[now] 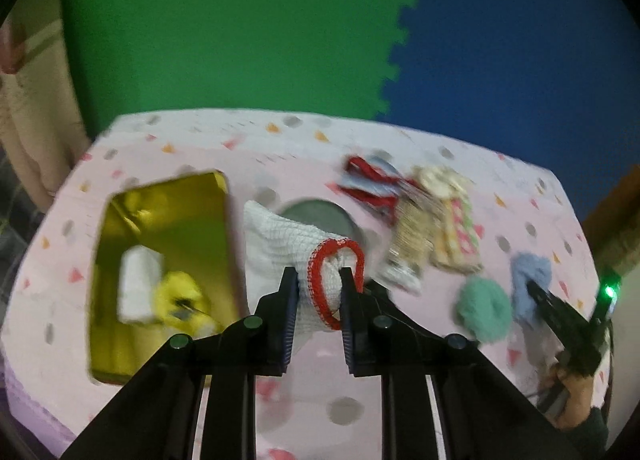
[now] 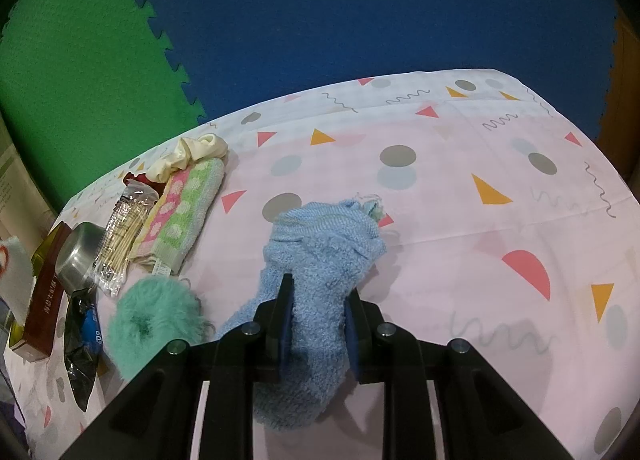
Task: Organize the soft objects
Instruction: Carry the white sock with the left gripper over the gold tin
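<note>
White knitted glove with a red cuff [image 1: 304, 256] is pinched tight in the left gripper [image 1: 318, 274], at 3 o'clock from the shiny gold box [image 1: 160, 256]. It probably goes in there next. The right gripper [image 2: 318, 292] squeezes a fluffy blue sock [image 2: 320, 252] on the pink tablecloth [image 2: 460, 220].

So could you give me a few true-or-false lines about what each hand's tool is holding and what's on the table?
1. The left gripper has its jaws shut on a white glove with a red cuff. True.
2. The right gripper holds a yellow toy. False: it grips a blue sock.
3. The gold box already has items inside. True.
4. The green pompom sits inside the metal bowl. False: it lies on the tablecloth, apart from the bowl.
</note>
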Demonstrator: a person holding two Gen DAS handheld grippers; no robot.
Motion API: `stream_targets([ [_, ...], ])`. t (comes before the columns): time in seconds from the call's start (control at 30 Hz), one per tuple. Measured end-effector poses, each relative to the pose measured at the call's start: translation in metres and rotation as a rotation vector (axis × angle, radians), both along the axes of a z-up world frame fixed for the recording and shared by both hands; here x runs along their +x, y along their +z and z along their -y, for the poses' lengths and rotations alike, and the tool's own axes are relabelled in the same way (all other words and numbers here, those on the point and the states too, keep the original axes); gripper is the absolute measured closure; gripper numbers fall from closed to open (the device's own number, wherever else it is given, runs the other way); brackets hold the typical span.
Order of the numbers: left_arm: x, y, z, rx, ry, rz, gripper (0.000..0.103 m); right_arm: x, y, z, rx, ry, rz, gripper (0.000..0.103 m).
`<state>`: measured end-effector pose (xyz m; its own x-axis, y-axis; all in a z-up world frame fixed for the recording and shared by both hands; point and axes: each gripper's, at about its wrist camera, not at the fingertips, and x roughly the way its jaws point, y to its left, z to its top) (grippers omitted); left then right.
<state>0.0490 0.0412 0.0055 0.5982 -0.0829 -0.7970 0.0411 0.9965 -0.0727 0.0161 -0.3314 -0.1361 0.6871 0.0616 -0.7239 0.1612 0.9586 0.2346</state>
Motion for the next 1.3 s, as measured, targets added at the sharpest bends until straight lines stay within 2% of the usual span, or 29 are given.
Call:
stream_targets([
  [0.3, 0.036, 0.004, -0.084, 0.078, 0.146, 0.006, 0.085, 0.000, 0.000, -0.002, -0.013, -0.001, -0.003, 0.080],
  [0.47, 0.062, -0.011, -0.119, 0.162, 0.182, -0.012, 0.085, 0.001, 0.000, -0.004, -0.026, 0.000, -0.007, 0.080],
  [0.57, 0.078, -0.026, -0.134, 0.185, 0.185, -0.044, 0.085, 0.002, 0.000, -0.004, -0.030, 0.000, -0.008, 0.080],
  [0.87, 0.106, -0.058, -0.155, 0.221, 0.204, -0.111, 0.084, 0.002, 0.001, -0.005, -0.041, 0.000, -0.012, 0.080],
  [1.17, 0.109, -0.075, -0.158, 0.217, 0.213, -0.131, 0.079, 0.002, 0.001, -0.006, -0.058, 0.001, -0.017, 0.080],
  [1.27, 0.110, -0.075, -0.158, 0.213, 0.213, -0.129, 0.075, 0.003, 0.001, -0.007, -0.061, 0.001, -0.018, 0.080],
  [1.3, 0.109, -0.075, -0.158, 0.213, 0.213, -0.129, 0.070, 0.003, 0.001, -0.007, -0.063, 0.001, -0.019, 0.080],
])
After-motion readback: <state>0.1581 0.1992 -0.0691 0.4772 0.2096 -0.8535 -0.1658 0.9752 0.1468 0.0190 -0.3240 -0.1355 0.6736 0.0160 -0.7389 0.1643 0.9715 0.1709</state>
